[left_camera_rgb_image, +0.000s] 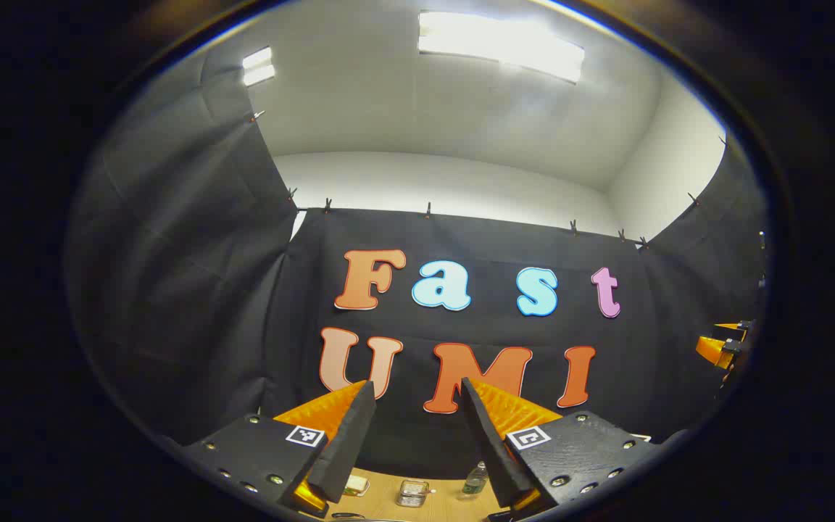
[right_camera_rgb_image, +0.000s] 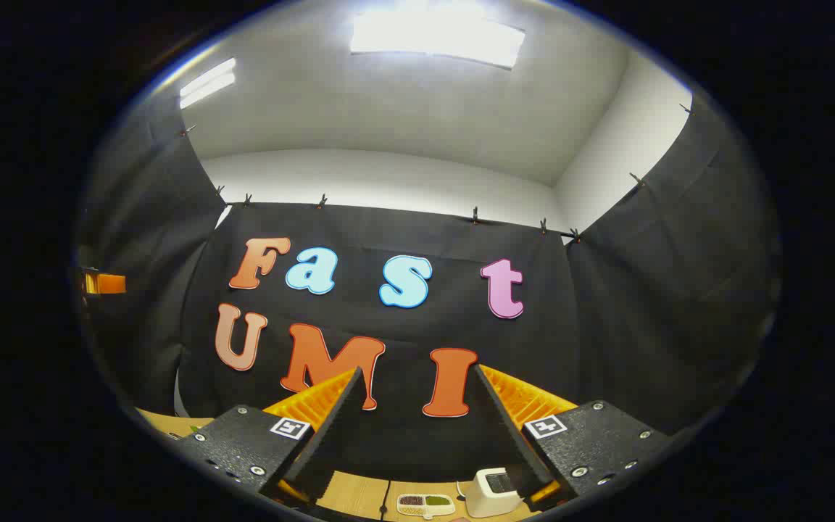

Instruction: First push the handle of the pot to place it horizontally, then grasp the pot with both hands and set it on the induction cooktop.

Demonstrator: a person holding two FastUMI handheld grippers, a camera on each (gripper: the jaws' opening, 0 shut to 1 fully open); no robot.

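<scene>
Right now both tools are spread and hold nothing: left tool (left_camera_rgb_image: 417,406), right tool (right_camera_rgb_image: 414,395), both aimed up at the booth wall. Pot unseen, so its place cannot be told; lowering blind risks knocking the bottle (left_camera_rgb_image: 474,480) at the tabletop's (left_camera_rgb_image: 388,493) far edge.

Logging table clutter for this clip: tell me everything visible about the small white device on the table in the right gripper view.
The white device is a small boxy appliance that looks like plastic, with rounded corners and a dark recessed panel on top. It stands upright on the wooden table, low in the right gripper view, partly hidden behind the right tool's finger. A thin cable runs from its left side. A compartmented tray lies just left of it, apart. Neither tool touches it. What kind of device it is cannot be told.
</scene>
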